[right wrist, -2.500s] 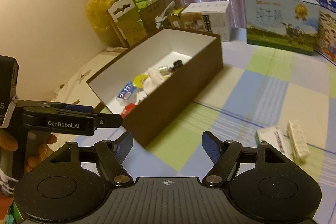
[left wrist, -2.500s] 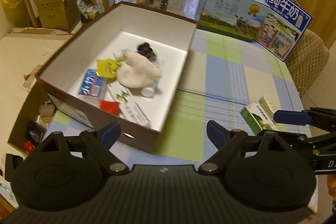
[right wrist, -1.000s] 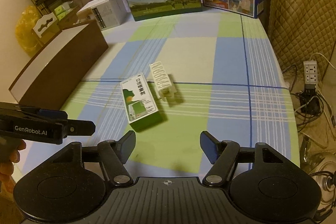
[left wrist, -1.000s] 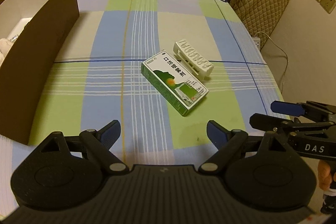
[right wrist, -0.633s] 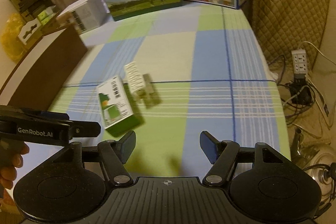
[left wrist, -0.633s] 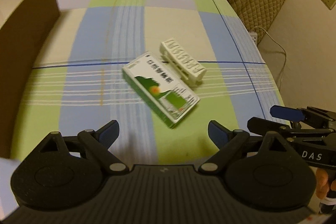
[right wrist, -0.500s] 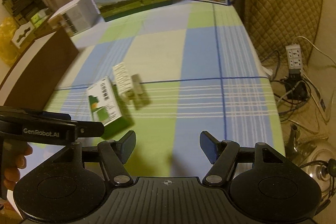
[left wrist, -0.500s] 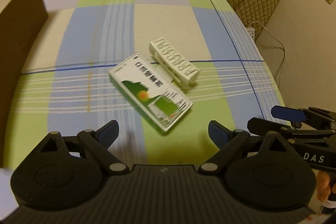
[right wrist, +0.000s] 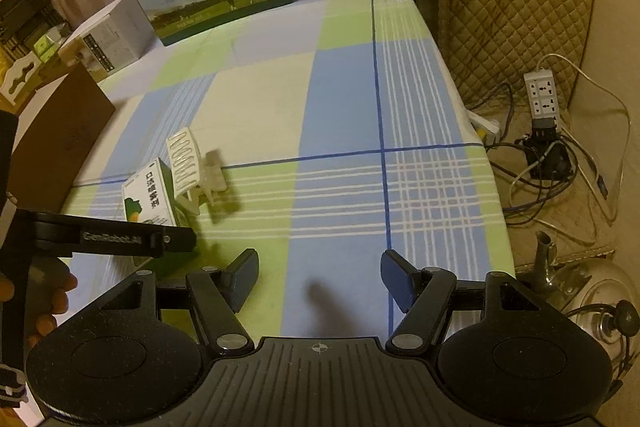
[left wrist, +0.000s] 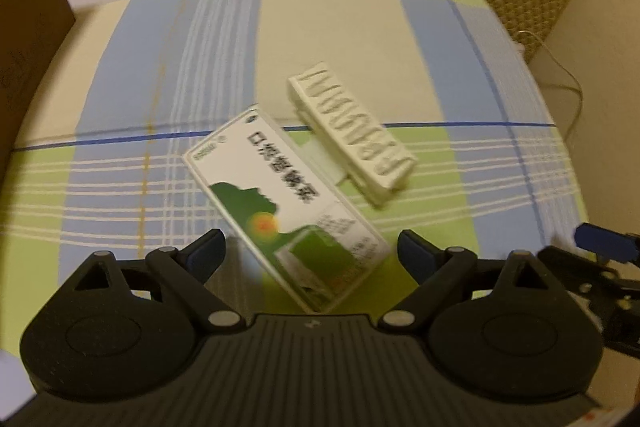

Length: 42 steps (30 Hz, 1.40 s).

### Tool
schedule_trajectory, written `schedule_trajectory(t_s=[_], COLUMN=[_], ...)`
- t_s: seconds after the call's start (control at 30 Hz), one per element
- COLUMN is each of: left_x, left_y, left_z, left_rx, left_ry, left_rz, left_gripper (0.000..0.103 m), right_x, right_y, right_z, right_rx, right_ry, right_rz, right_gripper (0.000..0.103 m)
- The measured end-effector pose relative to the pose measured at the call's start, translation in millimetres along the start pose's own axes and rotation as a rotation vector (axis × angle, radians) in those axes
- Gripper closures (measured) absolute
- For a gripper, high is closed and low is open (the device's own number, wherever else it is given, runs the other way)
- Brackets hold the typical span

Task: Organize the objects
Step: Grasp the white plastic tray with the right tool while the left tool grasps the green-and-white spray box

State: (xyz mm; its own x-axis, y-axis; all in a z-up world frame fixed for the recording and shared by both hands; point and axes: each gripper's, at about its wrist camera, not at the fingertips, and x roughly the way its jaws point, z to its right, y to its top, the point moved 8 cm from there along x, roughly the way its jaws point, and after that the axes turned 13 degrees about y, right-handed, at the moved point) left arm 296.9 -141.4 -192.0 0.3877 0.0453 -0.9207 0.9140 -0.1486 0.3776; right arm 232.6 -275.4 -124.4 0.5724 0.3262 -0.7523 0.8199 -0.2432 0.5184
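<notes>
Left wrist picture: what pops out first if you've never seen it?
The green-and-white cardboard box with black writing, lying flat on the checked blue-and-green cloth, right ahead of the open left gripper. Close beside it lies a cream plastic clip. The brown box's wall fills the left edge.
</notes>
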Motion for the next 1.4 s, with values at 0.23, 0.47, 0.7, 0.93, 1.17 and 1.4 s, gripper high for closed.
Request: schedule_trajectory(t_s=[0.23, 0.47, 0.7, 0.93, 1.17, 1.4], left_x=[4.5, 3.1, -2.3, 5.2, 18.9, 16.9], left_y=[-1.4, -6.1, -14.6, -0.6, 8.6, 6.9], left_z=[-35.3, -71.1, -87.6, -84.8, -83.0, -90.9], left_rx=[-0.072, -0.121, -0.153, -0.181, -0.147, -0.111], left_ry=[-0.009, 0.032, 0.029, 0.023, 0.072, 0.103], left_rz=[-0.012, -0.004, -0.003, 0.014, 0.017, 0.033], left_gripper=[0.018, 0.018, 0.018, 0.018, 0.023, 0.039], right_x=[20.8, 50.4, 81.3, 103.8, 114.9, 119.1], right_y=[5.0, 24.3, 36.7, 40.3, 41.3, 36.6], right_z=[-17.5, -58.0, -86.2, -87.6, -86.8, -92.8], right_rx=[-0.059, -0.190, -0.302, -0.348, -0.351, -0.360], right_ry=[0.050, 0.121, 0.154, 0.136, 0.124, 0.136], right_rz=[-0.031, -0.035, -0.040, -0.070, -0.087, -0.095], right_gripper=[0.037, 0.037, 0.040, 0.057, 0.067, 0.078])
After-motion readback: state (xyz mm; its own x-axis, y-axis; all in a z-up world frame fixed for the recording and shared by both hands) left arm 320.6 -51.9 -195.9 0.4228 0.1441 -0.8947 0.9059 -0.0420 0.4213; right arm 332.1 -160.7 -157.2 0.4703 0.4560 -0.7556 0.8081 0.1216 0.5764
